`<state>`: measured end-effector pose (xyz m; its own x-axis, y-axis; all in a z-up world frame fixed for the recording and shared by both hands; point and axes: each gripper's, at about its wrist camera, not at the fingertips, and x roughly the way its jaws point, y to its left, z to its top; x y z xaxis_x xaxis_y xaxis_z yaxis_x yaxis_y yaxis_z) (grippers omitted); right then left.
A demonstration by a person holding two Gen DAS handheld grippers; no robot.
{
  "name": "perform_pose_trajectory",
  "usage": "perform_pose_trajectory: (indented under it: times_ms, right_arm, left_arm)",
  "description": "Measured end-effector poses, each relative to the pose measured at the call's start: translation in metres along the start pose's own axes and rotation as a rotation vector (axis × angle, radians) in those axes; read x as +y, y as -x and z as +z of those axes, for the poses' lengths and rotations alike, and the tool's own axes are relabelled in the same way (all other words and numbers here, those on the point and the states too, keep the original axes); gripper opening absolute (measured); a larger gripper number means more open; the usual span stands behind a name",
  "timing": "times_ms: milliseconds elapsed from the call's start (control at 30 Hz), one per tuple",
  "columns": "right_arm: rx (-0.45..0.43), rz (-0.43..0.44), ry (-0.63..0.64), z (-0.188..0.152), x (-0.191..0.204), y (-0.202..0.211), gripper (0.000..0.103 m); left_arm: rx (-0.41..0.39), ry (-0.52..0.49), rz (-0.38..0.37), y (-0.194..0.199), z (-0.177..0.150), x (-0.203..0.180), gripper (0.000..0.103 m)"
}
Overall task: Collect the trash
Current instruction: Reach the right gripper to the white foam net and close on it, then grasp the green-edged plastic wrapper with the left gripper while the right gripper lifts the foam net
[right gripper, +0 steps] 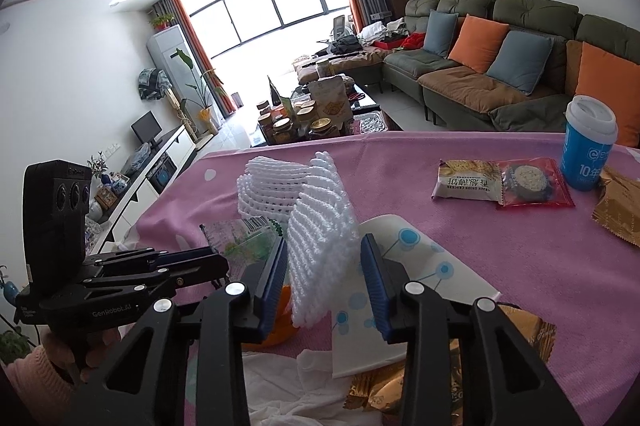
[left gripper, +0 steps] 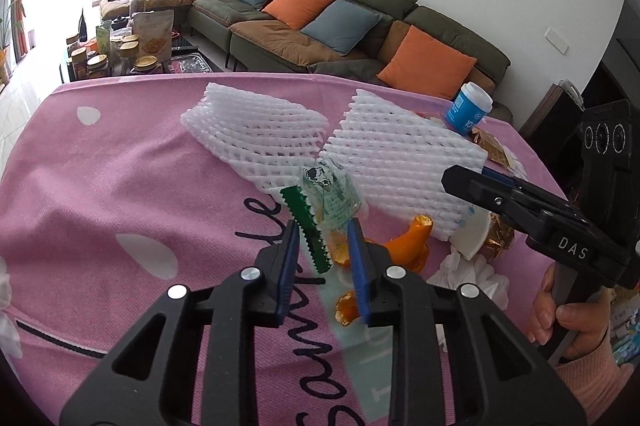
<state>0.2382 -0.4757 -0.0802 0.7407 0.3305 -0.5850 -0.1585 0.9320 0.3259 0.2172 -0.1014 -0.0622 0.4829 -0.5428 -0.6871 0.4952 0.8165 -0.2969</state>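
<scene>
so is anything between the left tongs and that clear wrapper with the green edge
Nothing visible blocks it. The left tongs sit right at the clear wrapper, its green serrated edge already lying between the open jaws. Orange peel lies just right of the wrapper, the white foam net behind it.

pink tablecloth (left gripper: 120, 154) | foam nets (left gripper: 256, 130), orange peel (left gripper: 404, 246), blue cup (right gripper: 588, 146), snack packets (right gripper: 468, 182)

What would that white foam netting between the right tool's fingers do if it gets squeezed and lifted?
The white foam net is open mesh, so it probably squashes easily and springs back. It looks very light for its size, likely lifting without effort. It already stands curled between the right gripper pads, so it may flop or bend when raised.
</scene>
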Motion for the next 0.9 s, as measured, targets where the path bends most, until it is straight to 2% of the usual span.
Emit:
perform_pose_trajectory:
  times_ms: [67, 133, 267, 600, 667, 733, 800, 900]
  right_arm:
    - [-0.001, 0.003, -0.002, 0.001, 0.0, 0.0, 0.023]
    - [-0.004, 0.006, -0.001, 0.001, -0.001, 0.0, 0.017]
    - [-0.015, 0.011, 0.004, 0.001, 0.001, 0.003, 0.012]
    - [-0.049, 0.037, 0.021, 0.008, 0.009, 0.016, 0.011]
    - [-0.05, 0.038, 0.023, 0.007, 0.01, 0.016, 0.011]
    - [-0.047, 0.042, 0.02, 0.007, 0.011, 0.016, 0.011]
    - [-0.043, 0.047, 0.019, 0.007, 0.012, 0.015, 0.011]
    - [-0.039, 0.054, 0.019, 0.007, 0.013, 0.013, 0.011]
  left_arm:
    - [-0.007, -0.002, -0.003, 0.001, 0.0, 0.0, 0.02]
    - [-0.005, -0.004, -0.012, 0.001, 0.001, 0.001, 0.003]
    - [-0.015, -0.005, -0.011, 0.004, -0.001, 0.002, 0.002]
    - [-0.062, -0.019, -0.013, 0.028, -0.007, 0.003, 0.001]
    - [-0.059, -0.007, 0.009, 0.029, -0.007, 0.008, 0.007]
    - [-0.051, -0.002, 0.009, 0.028, -0.007, 0.011, 0.028]
    - [-0.04, 0.0, 0.014, 0.025, -0.007, 0.012, 0.04]
    - [-0.028, -0.017, 0.019, 0.017, -0.003, 0.009, 0.051]
